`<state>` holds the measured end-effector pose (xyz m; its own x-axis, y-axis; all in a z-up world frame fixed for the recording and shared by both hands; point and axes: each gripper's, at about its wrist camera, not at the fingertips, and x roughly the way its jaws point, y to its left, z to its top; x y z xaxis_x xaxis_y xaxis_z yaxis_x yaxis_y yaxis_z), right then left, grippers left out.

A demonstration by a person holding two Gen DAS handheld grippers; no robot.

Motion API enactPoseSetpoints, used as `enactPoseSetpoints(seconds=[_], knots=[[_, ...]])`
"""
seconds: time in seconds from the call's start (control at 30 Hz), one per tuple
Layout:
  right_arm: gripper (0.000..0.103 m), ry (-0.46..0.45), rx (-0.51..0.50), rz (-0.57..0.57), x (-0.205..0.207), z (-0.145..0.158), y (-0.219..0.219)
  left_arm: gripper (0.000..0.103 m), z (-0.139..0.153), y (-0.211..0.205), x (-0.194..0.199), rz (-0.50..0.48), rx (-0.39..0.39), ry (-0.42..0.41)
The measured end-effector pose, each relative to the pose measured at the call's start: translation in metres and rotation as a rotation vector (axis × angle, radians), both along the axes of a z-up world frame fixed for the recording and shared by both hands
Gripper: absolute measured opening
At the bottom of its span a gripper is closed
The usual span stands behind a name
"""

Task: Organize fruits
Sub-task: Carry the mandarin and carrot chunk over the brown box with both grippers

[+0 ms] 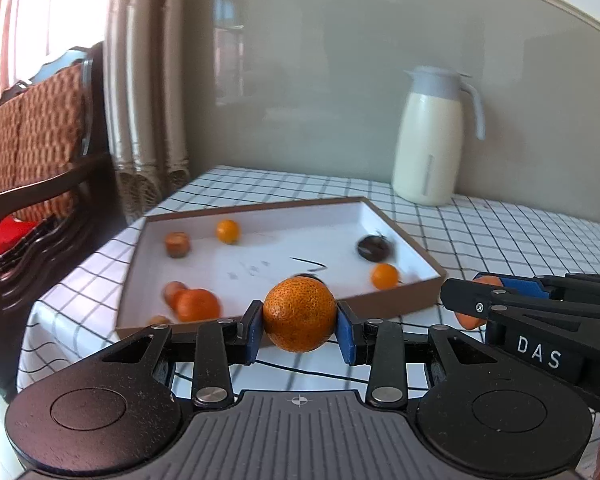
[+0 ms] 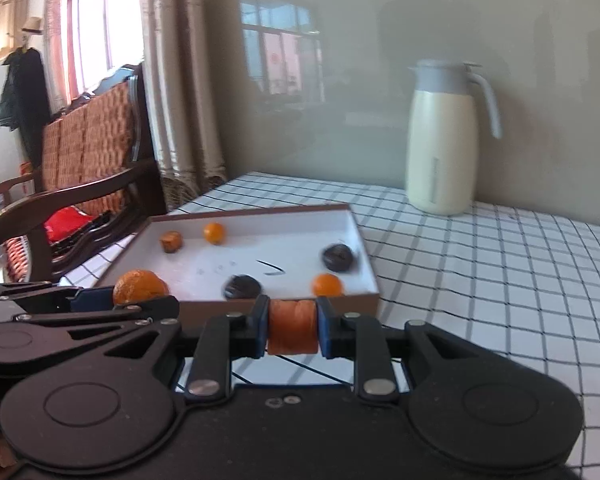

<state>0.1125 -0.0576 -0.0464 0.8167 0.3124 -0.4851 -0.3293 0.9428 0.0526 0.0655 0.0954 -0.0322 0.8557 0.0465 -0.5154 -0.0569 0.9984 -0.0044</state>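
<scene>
Tray (image 1: 400, 236) sits on the table (image 1: 500, 240), toward its left edge; jug (image 1: 430, 136) stands behind and right of the tray, against the wall (image 1: 320, 80). Chair (image 1: 40, 152) left of the table, curtain (image 1: 148, 80) behind it in the corner.

In the tray: two small fruits (image 1: 228, 231) at the back left, one dark fruit (image 1: 374, 248) at the right with a small one (image 1: 385, 276) just in front of it, more at the near left corner.

Left gripper (image 1: 300, 326) in front of the tray's near wall with a mandarin (image 1: 300, 314) between its fingers. Right gripper (image 2: 293, 328) just to its right, off the tray's near right corner, with a fruit piece (image 2: 293, 326) between its fingers.
</scene>
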Motion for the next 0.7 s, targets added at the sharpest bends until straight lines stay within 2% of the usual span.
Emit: enactPoseSetpoints(seconds=[0.4,0.7], knots=[[0.015,-0.063,0.008,0.071,0.014,0.020,0.033,0.038,0.012,0.035,0.010,0.065,-0.004,-0.042],[0.015,-0.097,0.008,0.074,0.036,0.026,0.041,0.038,0.014,0.048,0.031,0.098,0.000,-0.051]])
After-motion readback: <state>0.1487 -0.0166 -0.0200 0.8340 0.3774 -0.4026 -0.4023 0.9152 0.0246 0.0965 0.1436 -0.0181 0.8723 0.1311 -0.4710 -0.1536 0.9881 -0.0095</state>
